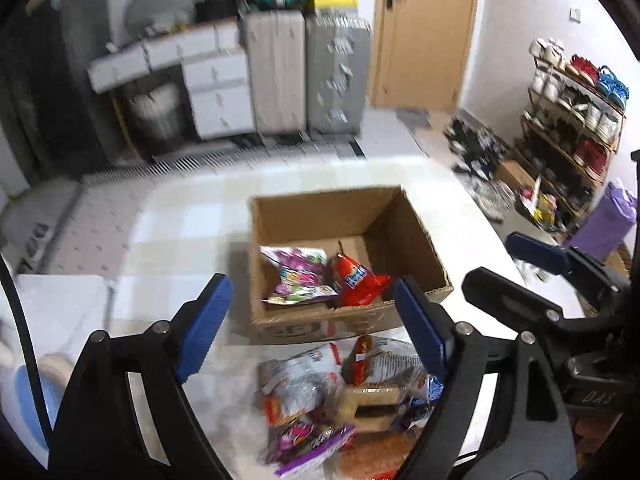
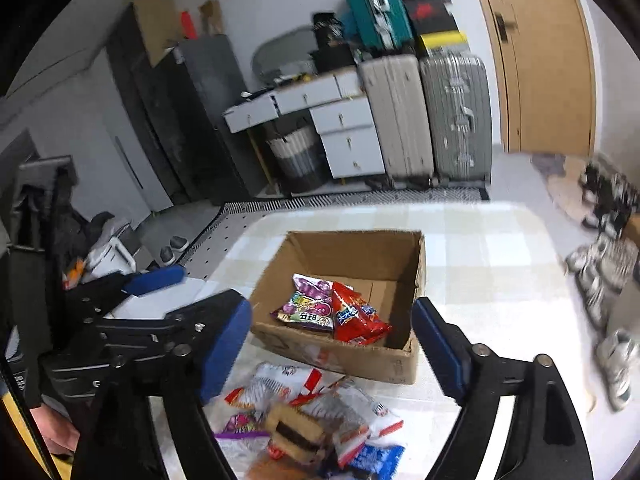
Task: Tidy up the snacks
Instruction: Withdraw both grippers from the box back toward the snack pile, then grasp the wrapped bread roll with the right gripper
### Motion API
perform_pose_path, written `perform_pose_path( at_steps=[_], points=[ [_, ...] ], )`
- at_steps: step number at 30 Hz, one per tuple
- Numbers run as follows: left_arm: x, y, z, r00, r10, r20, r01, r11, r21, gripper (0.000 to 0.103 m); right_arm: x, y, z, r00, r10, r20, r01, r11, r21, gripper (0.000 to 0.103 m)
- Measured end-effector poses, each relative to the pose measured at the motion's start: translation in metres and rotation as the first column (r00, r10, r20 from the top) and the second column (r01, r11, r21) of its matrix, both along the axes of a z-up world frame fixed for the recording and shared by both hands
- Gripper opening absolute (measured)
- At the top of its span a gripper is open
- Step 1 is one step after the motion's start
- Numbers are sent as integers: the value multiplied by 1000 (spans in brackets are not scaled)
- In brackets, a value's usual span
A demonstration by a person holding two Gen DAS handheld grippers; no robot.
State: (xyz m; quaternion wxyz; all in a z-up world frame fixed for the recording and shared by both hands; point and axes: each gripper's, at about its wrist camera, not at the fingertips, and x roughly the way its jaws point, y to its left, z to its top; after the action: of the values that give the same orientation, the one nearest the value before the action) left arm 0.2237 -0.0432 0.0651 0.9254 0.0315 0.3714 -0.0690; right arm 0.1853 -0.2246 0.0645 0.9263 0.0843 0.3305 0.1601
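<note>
**Two packets boxed, the heap still waiting**

On the checked tablecloth (image 1: 192,216), seen from your left wrist: one open cardboard box (image 1: 340,216), flaps gone or folded down, holding two items, a purple snack packet (image 1: 298,276) and a red snack packet (image 1: 358,282), lying side by side on the box floor. Just in front of the box, nearer you: a loose pile of snacks (image 1: 340,388), several wrappers overlapping, too blurred to count. Your left gripper (image 1: 310,330) hangs above the pile with its blue pads spread wide and nothing between them. Your right gripper (image 1: 520,256) shows at the right edge, also parted and empty. Judged from this, the sorting has barely begun: two pieces in, most of the stock still out.

Room, same view: two upright suitcases (image 1: 308,76) against the far wall, a white drawer unit (image 1: 216,92) beside them, a wooden door (image 1: 424,32), a shoe rack (image 1: 576,120) at the right.

From your right wrist: same box (image 2: 344,360), same purple packet (image 2: 306,306) and red packet (image 2: 356,318) inside, toward its near side. The pile (image 2: 312,420) lies just short of the box's near wall, a sandwich-biscuit pack on top and a blue wrapper at its right. Your right gripper (image 2: 332,344) is poised over the gap between pile and box, fingers wide apart, carrying nothing. Your left gripper (image 2: 196,292) shows at the left, likewise apart. A dark cabinet (image 2: 160,120) stands at the left wall; shoes (image 2: 608,272) lie on the floor at the right.
</note>
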Motion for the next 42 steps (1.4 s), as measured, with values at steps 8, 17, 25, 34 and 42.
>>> perform_pose_path(
  at_steps=[8, 17, 25, 34, 42],
  points=[
    [-108, 5, 55, 983, 75, 165, -77, 997, 3, 99, -85, 2, 48, 988, 32, 149, -31, 999, -8, 98],
    [-212, 5, 72, 974, 42, 221, -36, 999, -32, 102, -182, -5, 52, 967, 38, 254, -37, 999, -9, 102],
    [-285, 15, 53, 959, 51, 278, -40, 998, -44, 102, -241, -10, 18, 960, 24, 278, -25, 1000, 0, 102],
    [-287, 39, 4, 963, 111, 247, -98, 993, -64, 102, -240, -4, -26, 973, 50, 227, -56, 998, 18, 102],
    [-241, 47, -57, 978, 127, 166, -117, 990, -73, 102, -197, -5, -51, 987, 47, 153, -54, 998, 43, 102]
  ],
)
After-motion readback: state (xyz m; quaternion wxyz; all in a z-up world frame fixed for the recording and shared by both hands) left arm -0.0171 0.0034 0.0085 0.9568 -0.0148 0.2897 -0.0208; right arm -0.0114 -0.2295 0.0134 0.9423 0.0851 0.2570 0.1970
